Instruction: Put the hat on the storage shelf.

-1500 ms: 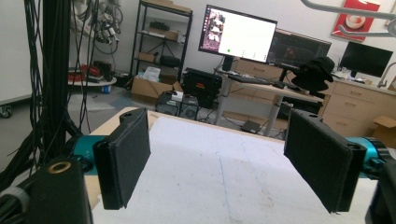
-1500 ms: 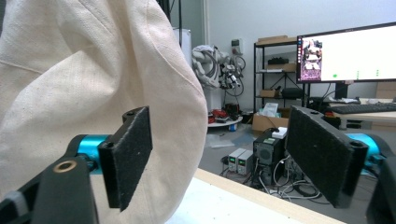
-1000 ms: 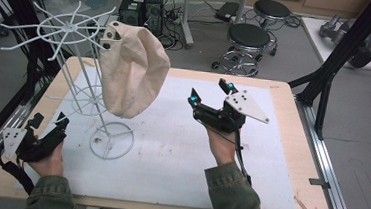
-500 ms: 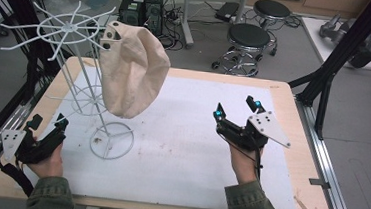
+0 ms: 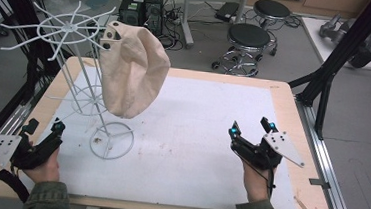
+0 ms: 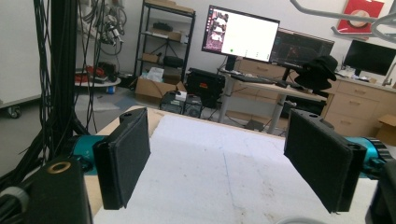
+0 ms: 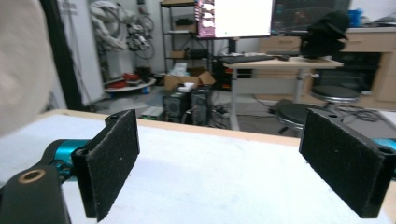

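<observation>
1. High view. Cream hat (image 5: 133,70) hung on a prong of the white wire rack (image 5: 76,71), at the table's far left; lower edge of the hat hanging above the mat (image 5: 197,115), clear of it. Rack's ring base (image 5: 112,140) standing on the mat's left part. Left gripper (image 5: 46,131) low at the near-left corner, jaws apart, just beside the ring base, not touching it. Right gripper (image 5: 251,130) near the mat's right edge, jaws spread wide, nothing between them, well apart from the hat. Broad bare mat between the two grippers.

2. Left gripper view. Pads (image 6: 123,161) wide apart, holding nothing. Bare white mat (image 6: 219,168) ahead, running to the table's far edge (image 6: 154,112).

3. Right gripper view. Pads (image 7: 112,161) wide apart, empty. Hat (image 7: 21,60) blurred at the left edge, well off the jaws' line. Open mat (image 7: 210,172) ahead up to the wooden far edge (image 7: 224,132).
</observation>
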